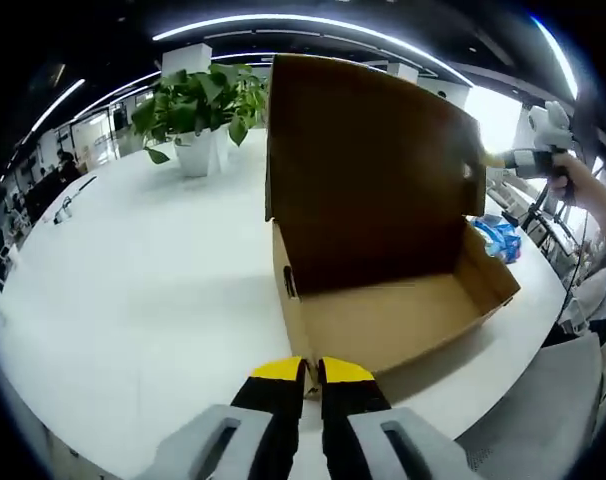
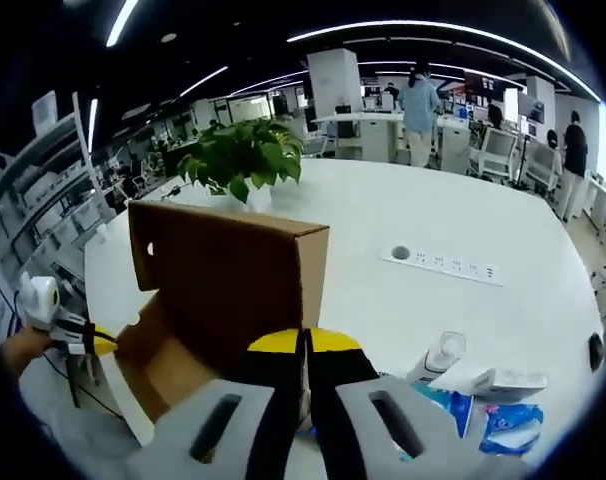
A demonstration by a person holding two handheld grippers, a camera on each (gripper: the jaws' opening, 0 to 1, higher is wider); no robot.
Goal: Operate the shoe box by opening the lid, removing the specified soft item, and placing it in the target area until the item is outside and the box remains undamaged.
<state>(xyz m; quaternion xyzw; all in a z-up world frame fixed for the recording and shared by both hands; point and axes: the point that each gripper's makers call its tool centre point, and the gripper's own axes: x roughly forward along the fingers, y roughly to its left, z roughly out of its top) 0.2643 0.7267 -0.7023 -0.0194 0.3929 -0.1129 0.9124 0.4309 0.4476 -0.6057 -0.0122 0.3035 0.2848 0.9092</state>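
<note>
Desk point(image 1: 133, 290): white and wide; your shoe box point(image 1: 383, 300) stands near its edge, so a push toward you could slide it off.
Shoe box: brown cardboard, open, interior looks bare in the left gripper view. It appears light, so it would probably shift or tip under a sideways nudge.
Lid point(image 1: 368, 150): raised almost upright on its back hinge. Forcing it farther back could crease or tear that fold, which is the damage to avoid.
Plant point(image 2: 245, 155): potted, behind the box, well apart.
Soft item point(image 2: 503, 425): blue packets lie on the desk beside the box; you cannot tell whether one is the specified item.
Left tool point(image 1: 311, 372): yellow tips pressed together, holding nothing, at the box's front wall.
Right tool point(image 2: 305, 345): tips together, empty, just behind the lid's outer face; an abrupt move here could knock the lid.
</note>
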